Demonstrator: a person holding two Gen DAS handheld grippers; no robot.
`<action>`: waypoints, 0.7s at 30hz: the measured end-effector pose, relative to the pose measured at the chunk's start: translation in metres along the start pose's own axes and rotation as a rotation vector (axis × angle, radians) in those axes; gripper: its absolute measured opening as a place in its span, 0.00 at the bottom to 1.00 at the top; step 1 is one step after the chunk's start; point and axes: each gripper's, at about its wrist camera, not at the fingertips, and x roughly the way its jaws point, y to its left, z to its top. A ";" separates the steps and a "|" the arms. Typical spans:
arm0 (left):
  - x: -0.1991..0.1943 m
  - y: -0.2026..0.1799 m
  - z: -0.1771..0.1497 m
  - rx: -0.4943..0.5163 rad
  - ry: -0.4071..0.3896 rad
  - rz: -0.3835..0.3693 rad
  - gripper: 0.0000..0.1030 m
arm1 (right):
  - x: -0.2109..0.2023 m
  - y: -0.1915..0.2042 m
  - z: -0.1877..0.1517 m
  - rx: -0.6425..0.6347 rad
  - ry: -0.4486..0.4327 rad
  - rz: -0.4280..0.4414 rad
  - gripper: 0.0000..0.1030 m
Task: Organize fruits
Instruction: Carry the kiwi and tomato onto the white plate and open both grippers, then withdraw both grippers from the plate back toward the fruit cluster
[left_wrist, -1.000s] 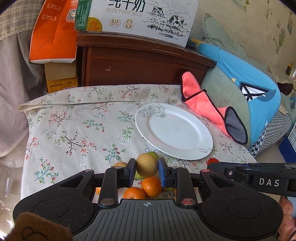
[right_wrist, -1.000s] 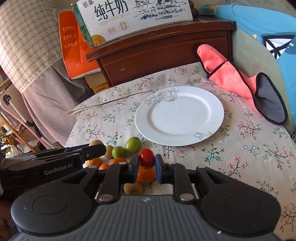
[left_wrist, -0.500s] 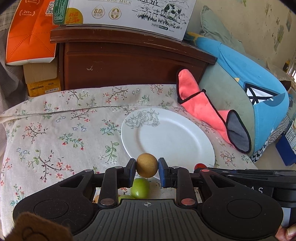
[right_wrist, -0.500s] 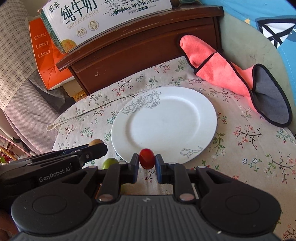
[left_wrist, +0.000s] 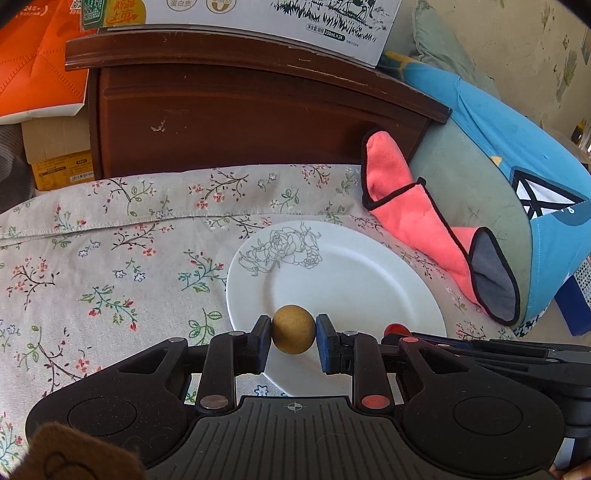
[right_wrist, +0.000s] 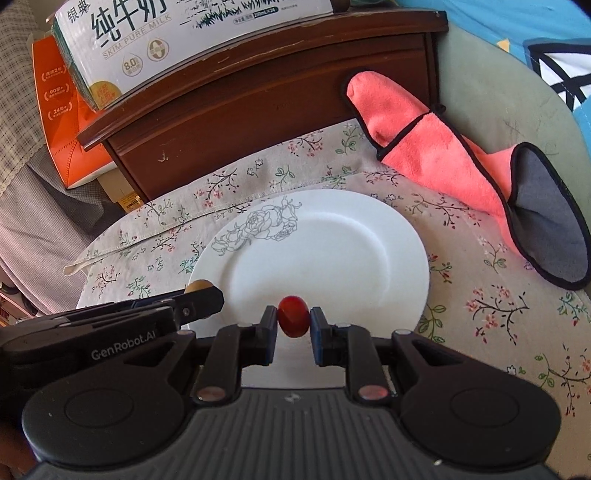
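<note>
- Both grippers have carried their fruit away from the pile, which has dropped out of sight, and now hang over the near rim of the white plate (left_wrist: 369, 266); setting down looks next.
- The left gripper (left_wrist: 293, 334) is clamped tight on a brown round fruit (left_wrist: 293, 334).
- The right gripper (right_wrist: 293, 322) is pinched on a small red fruit (right_wrist: 293, 322).
- The plate lies bare on the flowered cloth (left_wrist: 110, 258).

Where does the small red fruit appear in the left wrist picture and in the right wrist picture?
Left wrist view: the small red fruit peeks out low and right of centre, above the right hand-held gripper, by the plate's near rim.
Right wrist view: the small red fruit sits low at centre, clamped between the pads of the right hand-held gripper.
Shared landmark: the white plate with a rose drawing.
</note>
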 end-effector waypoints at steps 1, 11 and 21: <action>0.002 0.000 0.001 0.001 0.004 -0.001 0.23 | 0.003 -0.002 0.001 0.003 0.003 -0.002 0.18; 0.009 -0.004 0.002 0.000 -0.003 -0.001 0.25 | 0.016 -0.013 0.006 0.060 0.011 -0.015 0.23; -0.016 -0.004 0.013 -0.019 -0.044 0.049 0.61 | 0.002 -0.011 0.014 0.072 -0.022 0.007 0.28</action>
